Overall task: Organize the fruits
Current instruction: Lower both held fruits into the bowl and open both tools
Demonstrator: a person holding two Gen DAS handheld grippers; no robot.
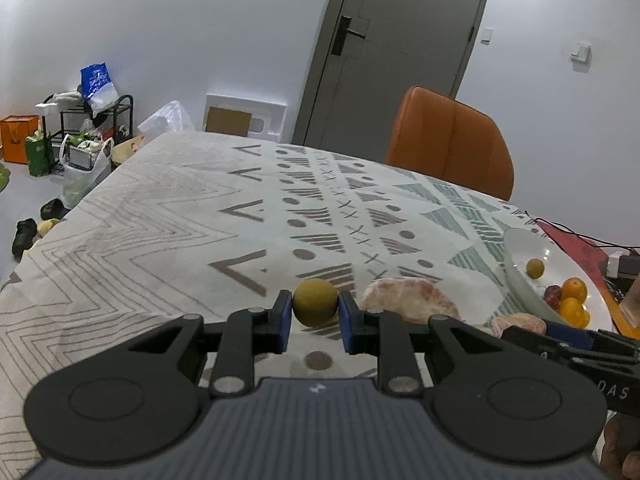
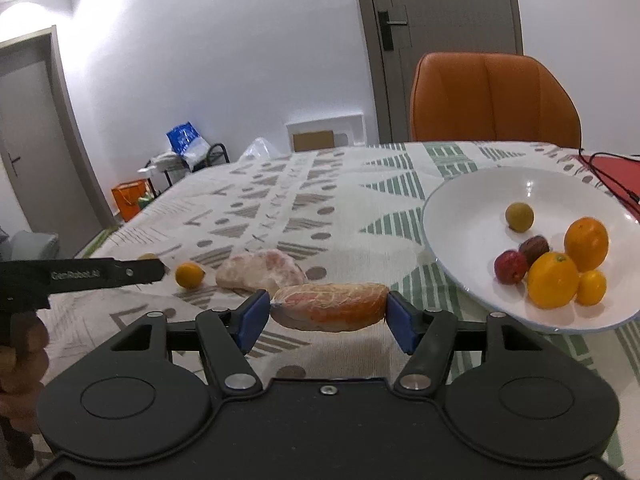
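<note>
White-walled room, grey door (image 2: 444,40), orange chair (image 2: 494,98) behind table under patterned cloth (image 1: 180,216). "GenRobot.AI" readable on left gripper's body in right view.

White bowl (image 2: 472,204) holds 6 fruits: 3 orange, 2 dark red, 1 olive-green. On cloth: 1 pomelo segment (image 2: 260,272), 1 small orange fruit (image 2: 190,275).

Right gripper (image 2: 328,314) clamps second peeled segment (image 2: 330,306) beside bowl. Left gripper (image 1: 315,318) pinches round olive-green fruit (image 1: 315,302).
</note>
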